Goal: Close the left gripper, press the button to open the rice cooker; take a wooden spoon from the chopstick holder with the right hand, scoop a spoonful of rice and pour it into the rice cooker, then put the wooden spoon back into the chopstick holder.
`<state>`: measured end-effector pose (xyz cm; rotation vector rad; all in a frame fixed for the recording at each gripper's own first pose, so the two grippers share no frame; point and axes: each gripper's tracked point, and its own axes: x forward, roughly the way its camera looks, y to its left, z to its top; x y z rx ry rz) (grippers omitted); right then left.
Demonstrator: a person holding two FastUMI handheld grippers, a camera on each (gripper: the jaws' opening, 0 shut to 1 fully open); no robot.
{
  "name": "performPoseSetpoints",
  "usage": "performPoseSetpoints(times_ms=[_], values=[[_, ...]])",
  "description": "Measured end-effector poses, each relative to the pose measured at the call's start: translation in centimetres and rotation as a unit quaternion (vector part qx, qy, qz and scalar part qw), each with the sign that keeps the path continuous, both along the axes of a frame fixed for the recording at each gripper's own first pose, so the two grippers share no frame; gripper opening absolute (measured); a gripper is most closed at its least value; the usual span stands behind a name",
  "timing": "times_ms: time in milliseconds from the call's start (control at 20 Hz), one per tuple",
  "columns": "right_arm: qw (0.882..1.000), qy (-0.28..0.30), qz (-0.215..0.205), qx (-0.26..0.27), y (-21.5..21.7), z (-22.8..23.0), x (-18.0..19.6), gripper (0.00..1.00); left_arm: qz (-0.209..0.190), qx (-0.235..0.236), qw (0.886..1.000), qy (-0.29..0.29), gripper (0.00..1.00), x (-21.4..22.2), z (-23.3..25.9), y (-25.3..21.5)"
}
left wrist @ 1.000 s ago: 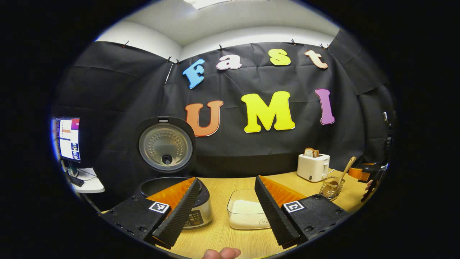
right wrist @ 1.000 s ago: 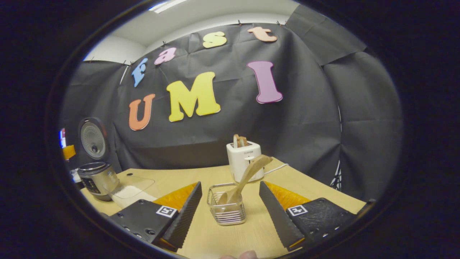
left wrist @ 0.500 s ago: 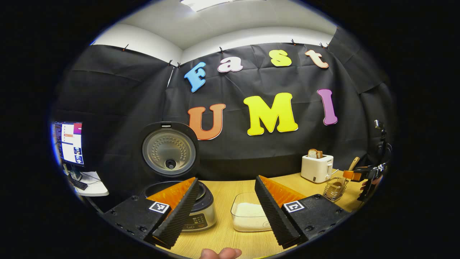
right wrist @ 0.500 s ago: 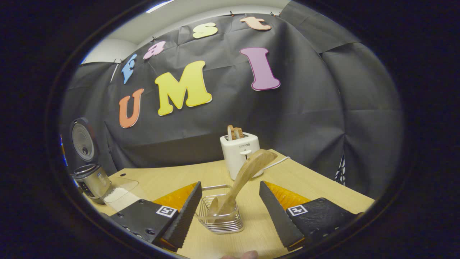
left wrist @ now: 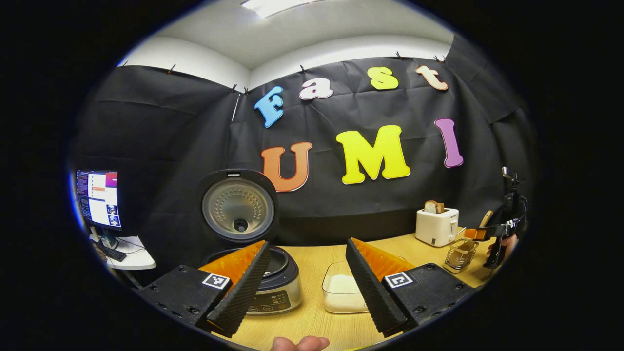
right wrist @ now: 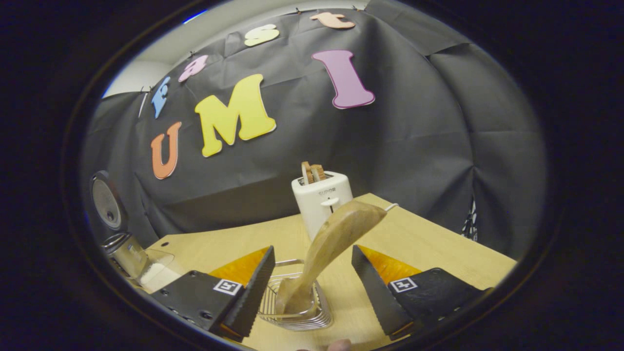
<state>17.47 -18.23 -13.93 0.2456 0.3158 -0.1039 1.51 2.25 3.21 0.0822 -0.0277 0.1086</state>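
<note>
Closer now than 1 second ago: our right gripper (right wrist: 312, 287) has advanced on the chopstick holder (right wrist: 295, 312), and the wooden spoon (right wrist: 331, 239) looms larger between its 2 fingers. Our left gripper (left wrist: 307, 287) has drifted a little, so the rice cooker (left wrist: 265, 287) and rice container (left wrist: 341, 292) sit further right in its view.

Item 1, right gripper: jaws spread wide, gripping nothing. The spoon handle rises between them, leaning up and to the right; neither finger touches it.

Item 2, wooden spoon: standing in the wire chopstick holder on the table (right wrist: 438, 253), bowl end down, just in front of the toaster (right wrist: 321, 195).

Item 3, left gripper: jaws spread wide, holding nothing, hovering above the table near the cooker.

Item 4, rice cooker: lid (left wrist: 238, 207) raised upright, pot open. We judge the button step done.

Item 5, rice container: clear, holding white rice, beside the cooker.

Item 6, from the left gripper view: the right gripper (left wrist: 480, 234) sits just above the holder (left wrist: 460, 253).

Risks, as we judge them: the handle leans, so closing off-centre could push it sideways or let it slip. The wire holder looks light; lifting at an angle could drag or tip it. The toaster stands near behind, so overshooting forward could knock it.
</note>
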Motion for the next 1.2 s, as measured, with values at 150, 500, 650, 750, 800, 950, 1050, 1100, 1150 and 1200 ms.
performPoseSetpoints(times_ms=[150, 500, 650, 750, 800, 950, 1050, 1100, 1150, 1200], values=[[1.000, 0.005, 0.012, 0.003, 0.7, -0.6, 0.5, 0.92, 0.003, 0.004, 1.000, 0.003, 0.99, 0.0, -0.1, 0.0], [1.000, 0.021, 0.012, -0.002, 0.8, -1.3, 1.2, 0.29, 0.002, 0.006, 1.000, 0.010, 1.00, 0.3, -0.5, -0.3], [1.000, 0.008, 0.010, 0.001, 1.2, -0.7, 1.3, 0.22, 0.004, 0.004, 1.000, 0.010, 1.00, 0.4, -0.6, 0.0], [1.000, -0.002, 0.019, 0.007, 2.1, -0.1, 1.2, 0.15, 0.004, 0.001, 1.000, 0.011, 1.00, 0.3, -0.9, 0.1], [1.000, 0.000, 0.020, -0.005, 2.2, -0.3, 1.4, 0.03, 0.004, -0.001, 1.000, 0.012, 1.00, 0.4, -1.1, 0.3], [0.999, -0.001, 0.023, -0.030, 2.5, 0.3, 1.3, 0.03, 0.003, -0.005, 1.000, 0.014, 1.00, 0.7, -1.9, 0.6], [0.999, -0.008, 0.021, -0.034, 2.5, 0.8, 1.3, 0.00, 0.001, -0.012, 1.000, 0.017, 1.00, 1.0, -2.4, 0.7], [0.999, -0.012, 0.019, -0.041, 2.5, 1.2, 1.4, 0.02, -0.001, -0.016, 1.000, 0.017, 1.00, 1.2, -2.6, 0.8], [0.999, -0.013, 0.016, -0.050, 2.5, 1.5, 1.5, 0.02, -0.004, -0.018, 1.000, 0.020, 1.00, 1.4, -2.8, 0.7], [0.998, -0.012, 0.016, -0.056, 2.6, 1.8, 1.6, 0.03, -0.010, -0.021, 1.000, 0.020, 1.00, 1.6, -3.1, 0.6]])
